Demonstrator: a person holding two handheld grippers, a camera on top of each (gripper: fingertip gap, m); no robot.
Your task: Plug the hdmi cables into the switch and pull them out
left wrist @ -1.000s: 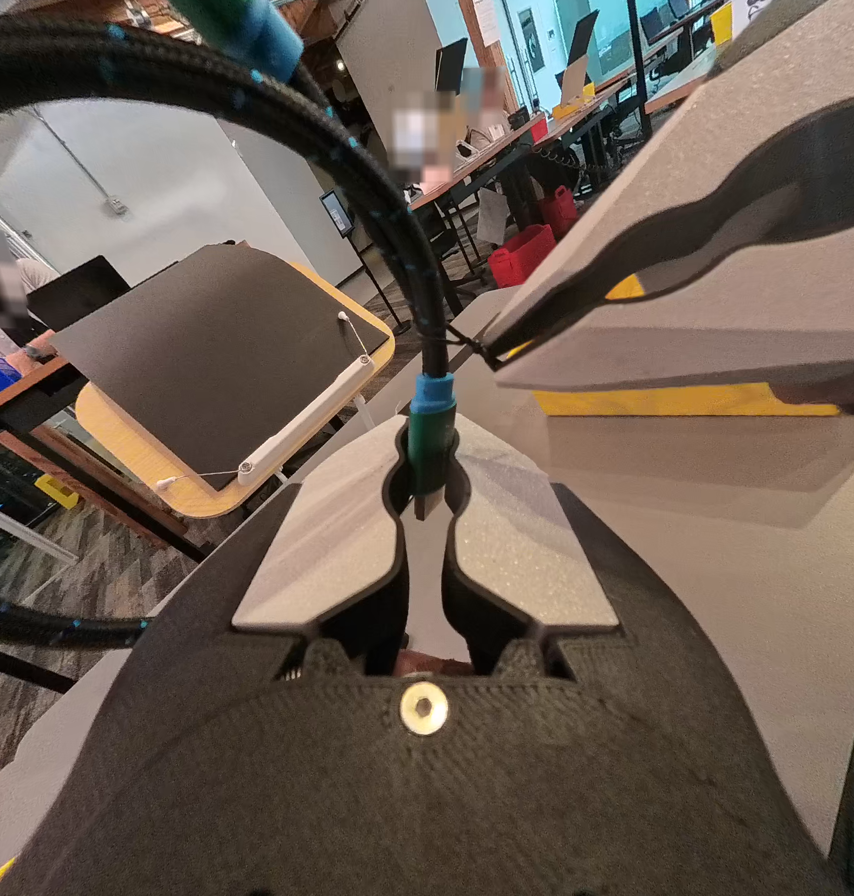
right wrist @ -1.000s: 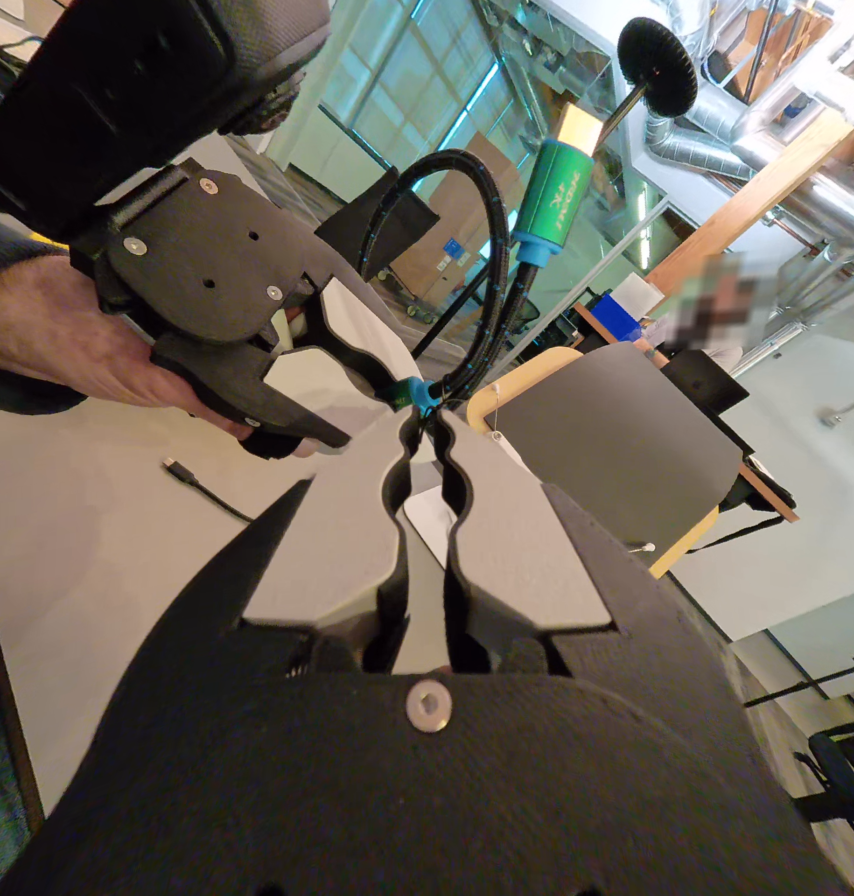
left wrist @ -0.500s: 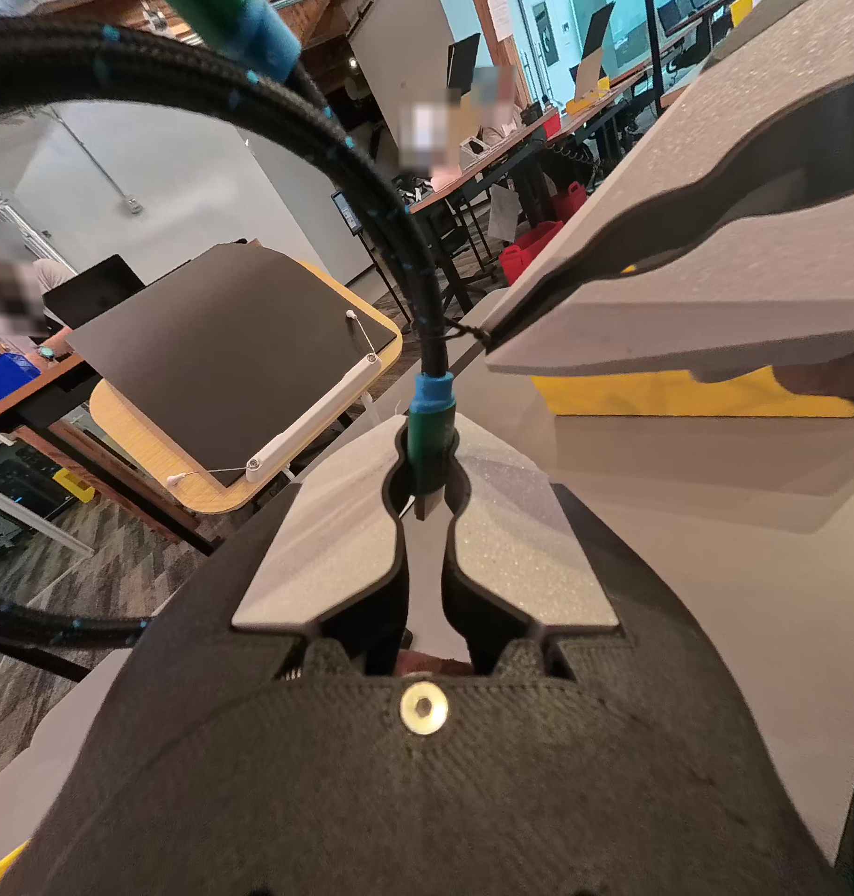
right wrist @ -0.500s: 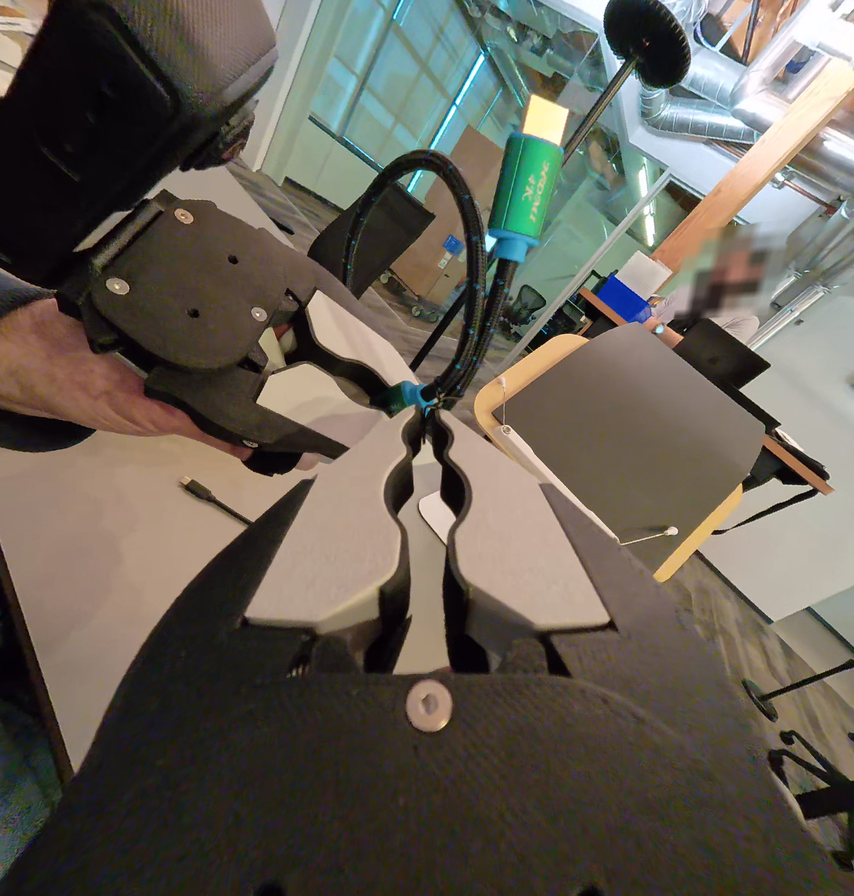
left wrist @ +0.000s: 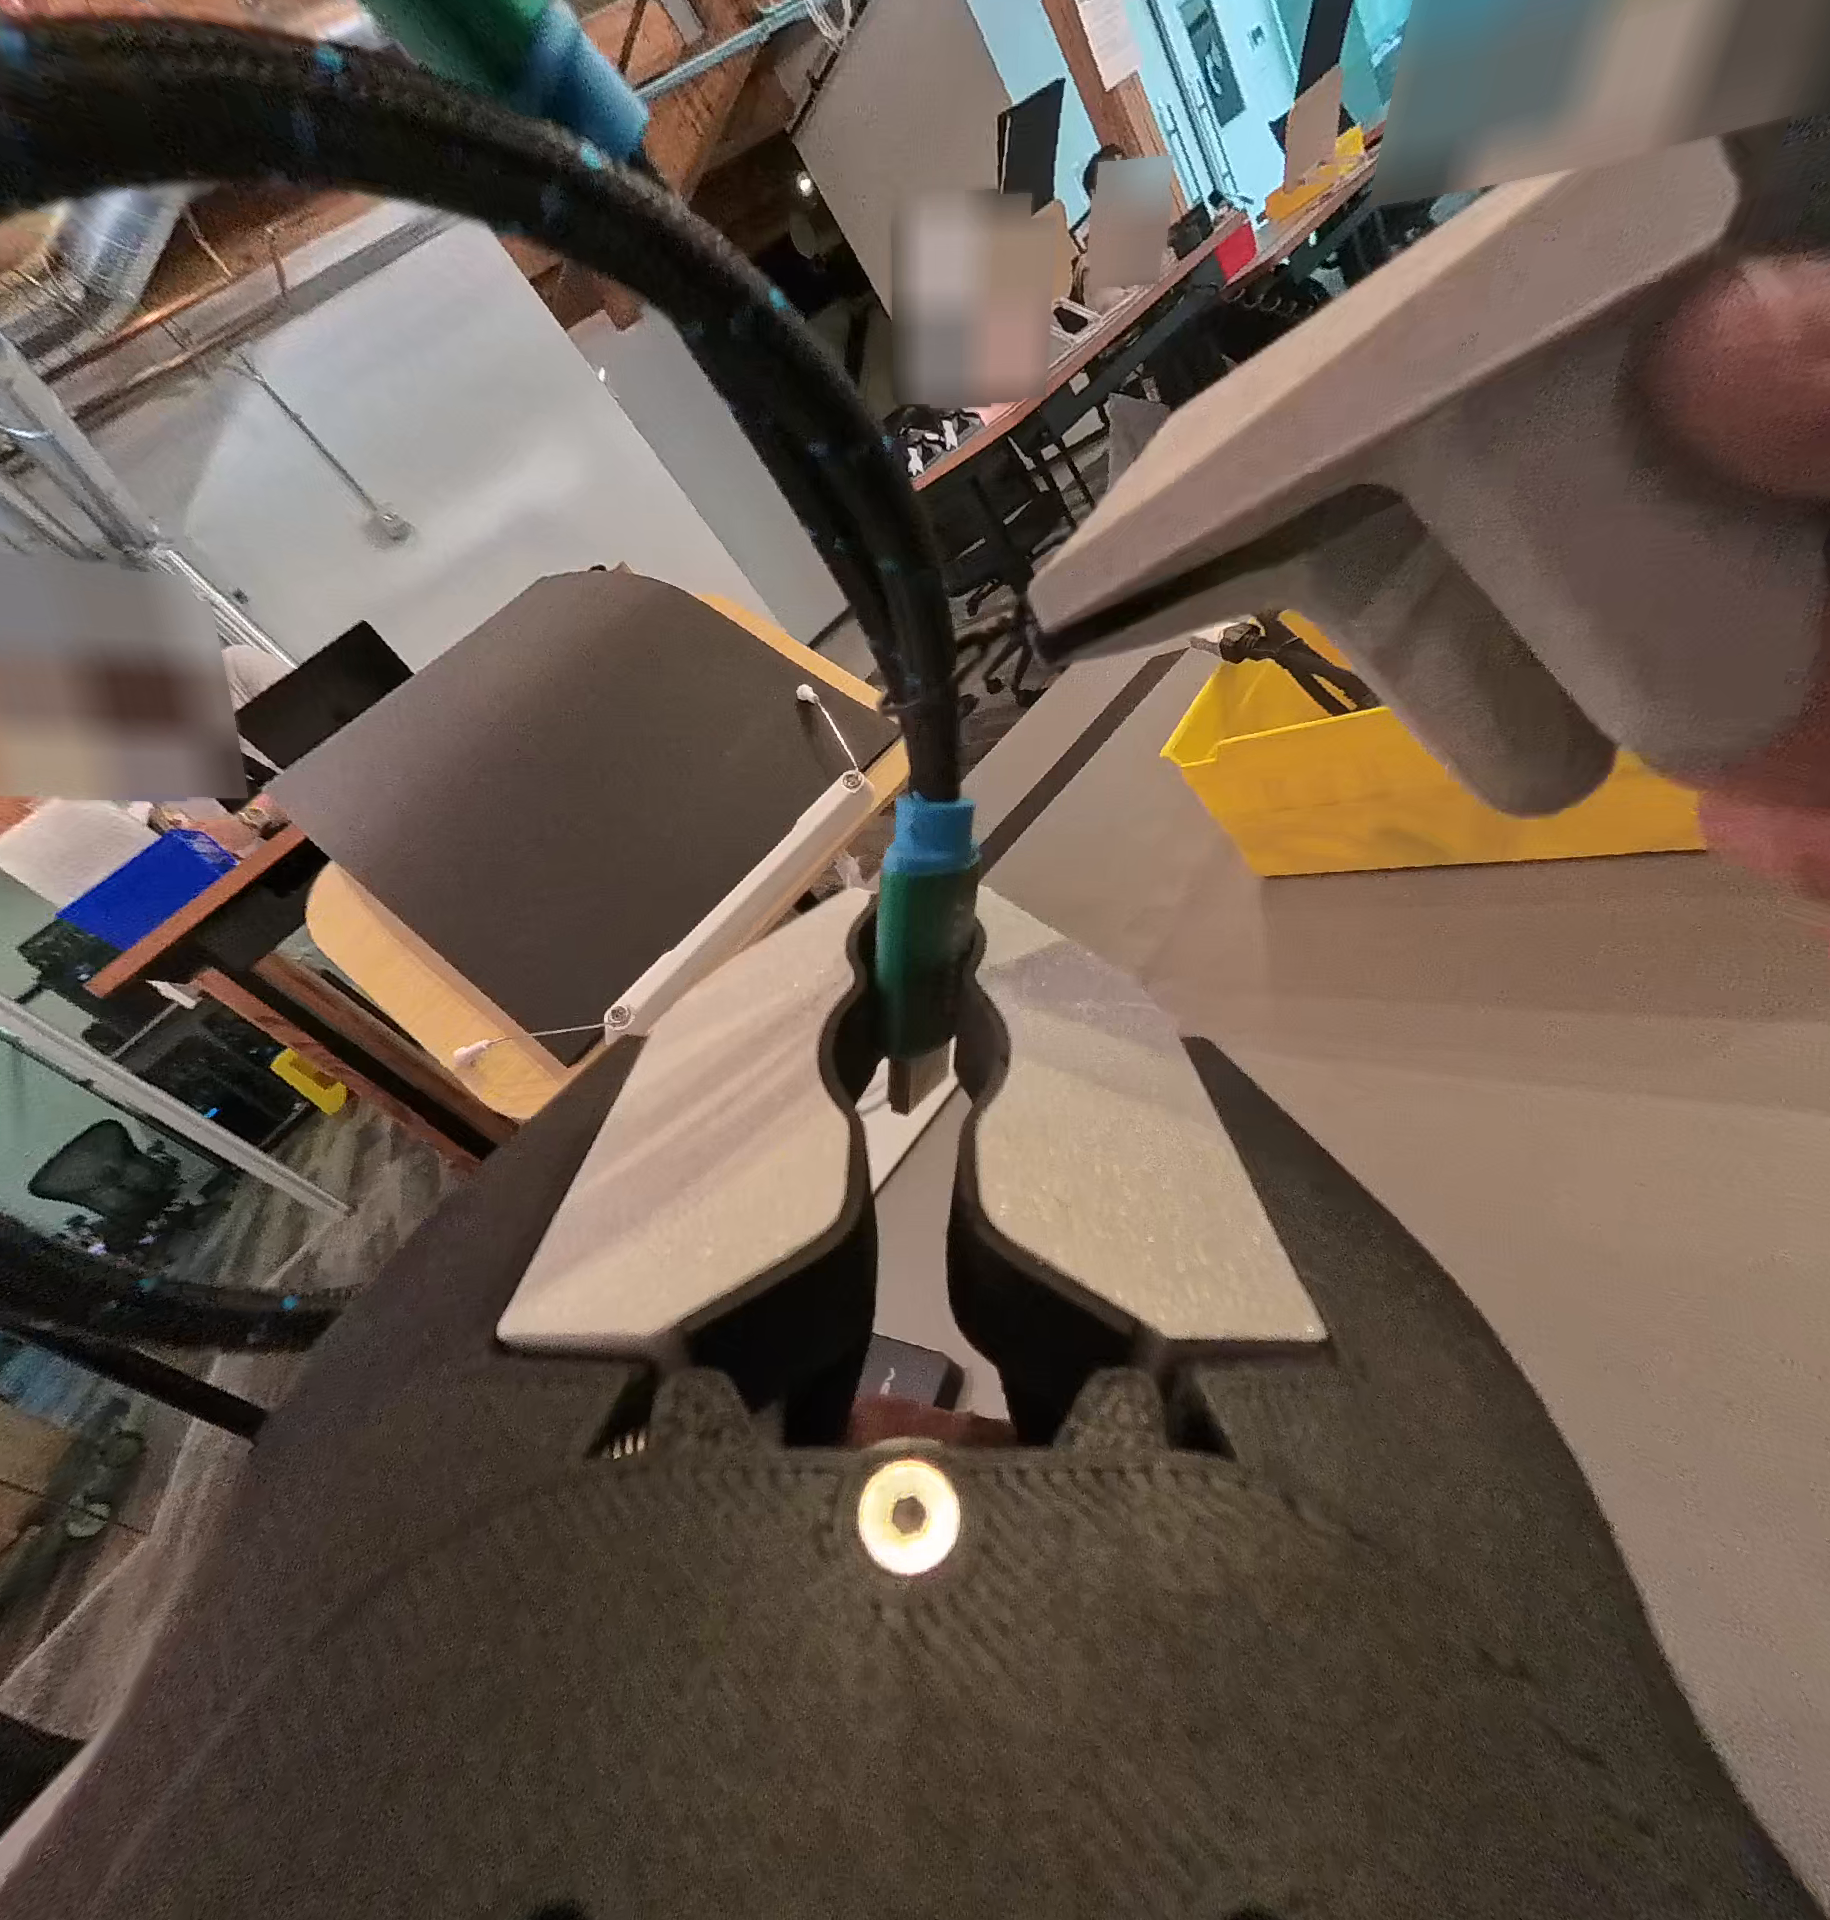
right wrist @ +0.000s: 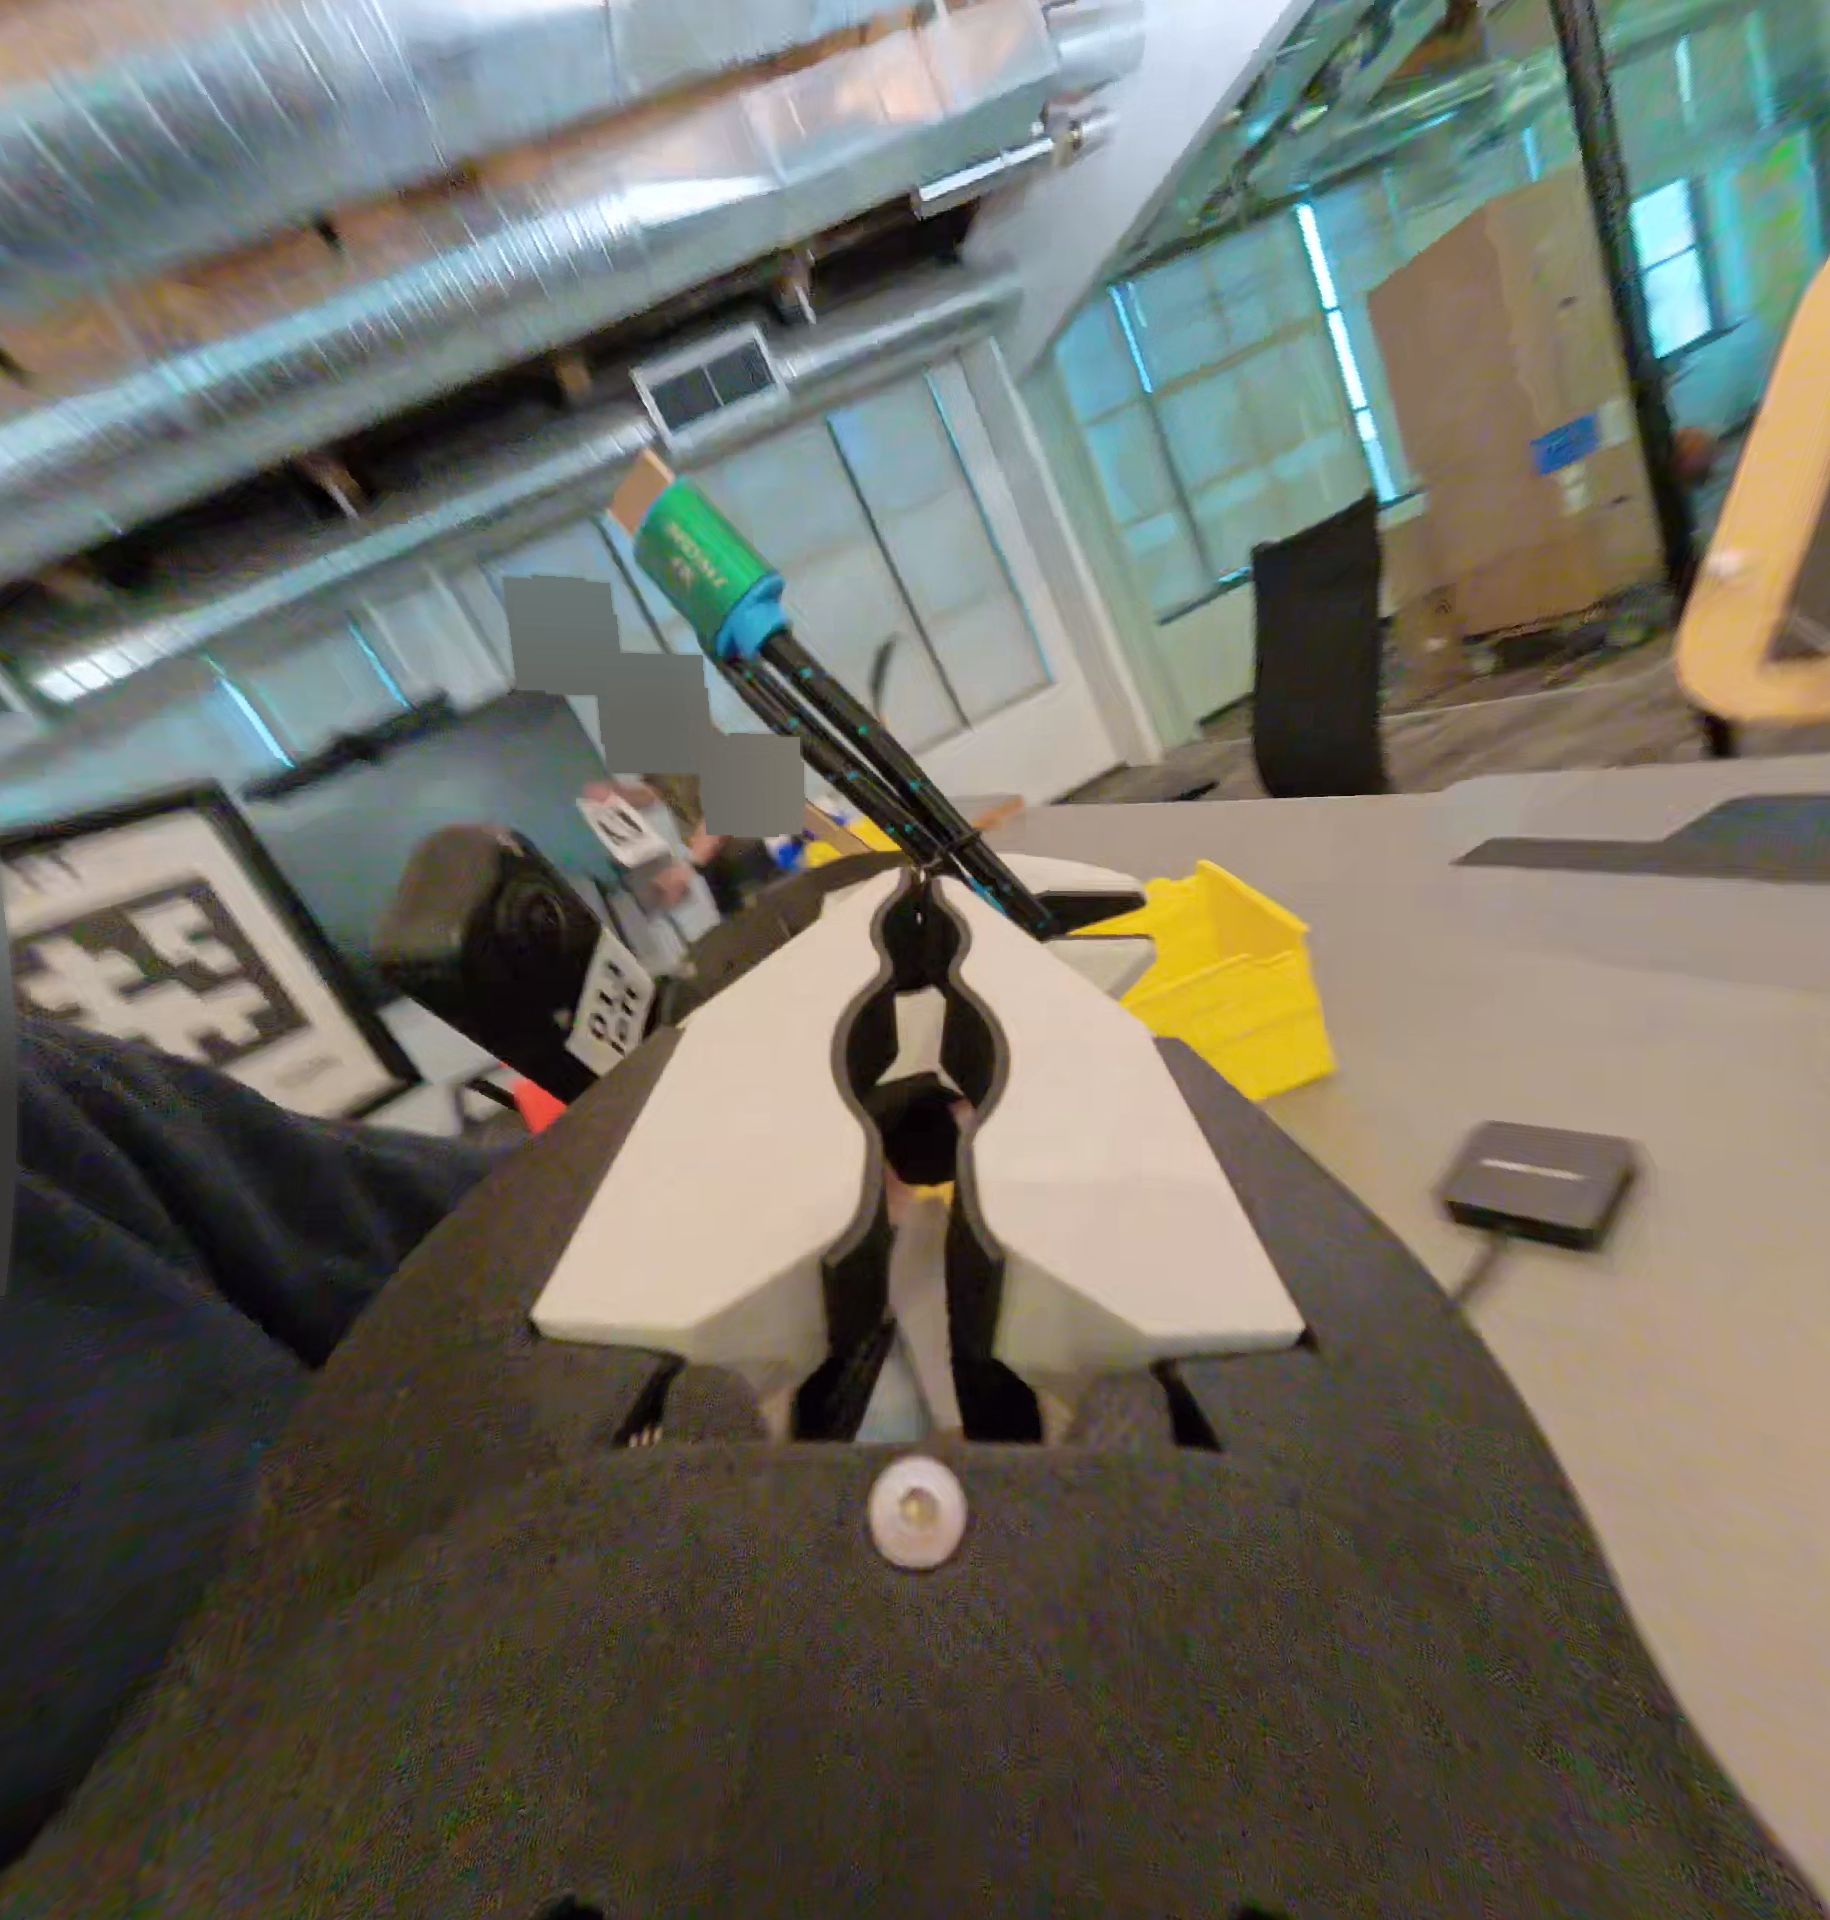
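My left gripper (left wrist: 916, 997) is shut on a green HDMI plug (left wrist: 921, 935) with a blue collar, metal tip toward the camera. Its black braided cable (left wrist: 786, 343) arcs up and left. The cable's other green plug (right wrist: 698, 561) sticks up free in the right wrist view. My right gripper (right wrist: 916, 883) is shut at its tips on the thin tie binding the doubled cable (right wrist: 859, 758). It also shows in the left wrist view (left wrist: 1410, 416), tips close beside the cable. The switch (right wrist: 1539, 1179), a small dark box with a lead, lies on the grey table (right wrist: 1617, 1455), right of my right gripper.
A yellow bin (right wrist: 1233, 977) stands on the table behind the grippers and also shows in the left wrist view (left wrist: 1358, 790). A tilted black board on a wooden top (left wrist: 578, 769) stands beyond the table edge. A dark sleeve (right wrist: 163, 1195) fills the left of the right wrist view.
My right gripper has swung round with the cable tie, so its view now faces the bin and switch. In the left wrist view it has risen and uncovered the bin. My left gripper keeps its plug.
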